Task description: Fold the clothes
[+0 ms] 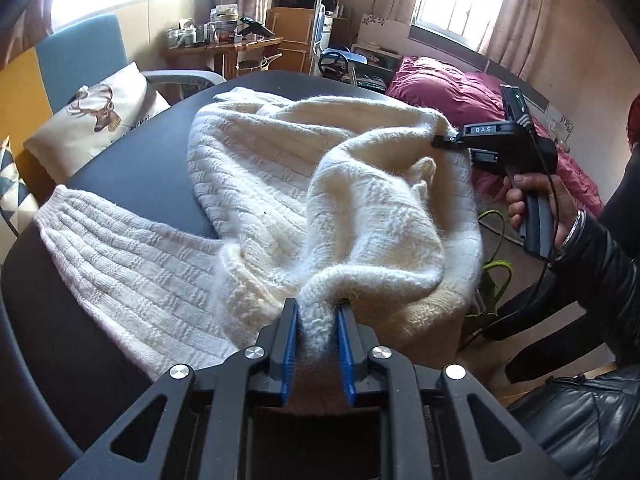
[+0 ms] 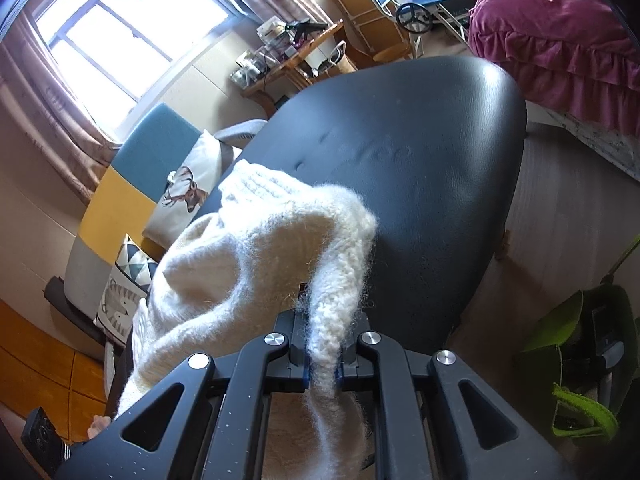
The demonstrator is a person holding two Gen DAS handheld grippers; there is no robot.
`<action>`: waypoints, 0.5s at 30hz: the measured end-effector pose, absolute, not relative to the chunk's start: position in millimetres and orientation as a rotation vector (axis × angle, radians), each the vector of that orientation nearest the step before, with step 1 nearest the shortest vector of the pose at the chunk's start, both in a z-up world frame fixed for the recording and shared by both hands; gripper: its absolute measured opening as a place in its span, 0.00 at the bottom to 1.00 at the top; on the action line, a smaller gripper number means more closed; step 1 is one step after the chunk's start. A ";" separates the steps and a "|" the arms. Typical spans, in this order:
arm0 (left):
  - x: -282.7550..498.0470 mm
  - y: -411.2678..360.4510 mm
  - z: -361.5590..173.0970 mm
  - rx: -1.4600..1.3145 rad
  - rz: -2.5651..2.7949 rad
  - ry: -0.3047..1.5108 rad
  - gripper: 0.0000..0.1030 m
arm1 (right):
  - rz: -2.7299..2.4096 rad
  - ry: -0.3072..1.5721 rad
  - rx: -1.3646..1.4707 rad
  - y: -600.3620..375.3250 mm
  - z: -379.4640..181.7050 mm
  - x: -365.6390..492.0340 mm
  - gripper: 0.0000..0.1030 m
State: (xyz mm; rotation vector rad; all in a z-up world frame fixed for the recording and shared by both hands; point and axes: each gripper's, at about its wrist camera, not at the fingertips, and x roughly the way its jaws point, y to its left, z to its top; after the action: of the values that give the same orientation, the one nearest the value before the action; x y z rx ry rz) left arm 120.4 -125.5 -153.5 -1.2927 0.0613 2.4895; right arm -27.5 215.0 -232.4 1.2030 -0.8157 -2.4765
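A cream knitted sweater (image 1: 280, 184) lies rumpled on a round black table (image 1: 120, 168), one ribbed sleeve (image 1: 120, 248) stretched toward the left. My left gripper (image 1: 317, 306) is shut on a raised fold at the sweater's near edge, and knit fills the gap between its blue pads (image 1: 289, 336). My right gripper (image 1: 442, 141), held by a hand at the right, pinches the sweater's far right edge. In the right wrist view, the right gripper (image 2: 326, 320) is shut on a fuzzy strip of the sweater (image 2: 248, 248), lifted off the table (image 2: 420, 140).
A blue and yellow chair with a deer cushion (image 1: 100, 116) stands close behind the table at the left. A magenta bed (image 1: 440, 88) is at the right, a cluttered wooden desk (image 1: 224, 44) at the back. A green bag (image 2: 580, 340) sits on the floor beside the table.
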 end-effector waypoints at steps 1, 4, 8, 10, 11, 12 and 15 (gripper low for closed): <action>122.2 -120.8 -154.8 -1.297 2.490 0.098 0.21 | -2.474 -0.820 1.208 215.2 -233.8 -27.7 0.15; 122.8 -106.3 -158.8 -1.300 2.486 0.241 0.25 | -2.468 -0.830 1.219 216.1 -238.2 -28.4 0.22; 124.3 -92.7 -164.7 -1.300 2.482 0.357 0.28 | -2.458 -0.805 1.253 215.0 -246.2 -33.3 0.40; 124.1 -88.2 -169.6 -1.306 2.488 0.397 0.29 | -2.438 -0.776 1.270 211.0 -250.3 -36.1 0.40; 124.3 -85.7 -172.1 -1.307 2.499 0.414 0.30 | -2.427 -0.759 1.278 208.6 -252.2 -37.4 0.40; 124.8 -83.6 -174.0 -1.308 2.513 0.426 0.30 | -2.415 -0.732 1.283 205.2 -253.1 -38.2 0.40; 124.7 -80.1 -177.5 -1.313 2.555 0.418 0.30 | -2.389 -0.642 1.275 193.9 -252.1 -38.2 0.17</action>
State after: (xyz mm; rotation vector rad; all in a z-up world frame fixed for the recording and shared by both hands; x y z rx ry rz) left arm 124.7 -80.1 -177.5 -1.3129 0.4184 2.5549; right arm -38.2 193.9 -252.1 1.2746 -0.6423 -2.3890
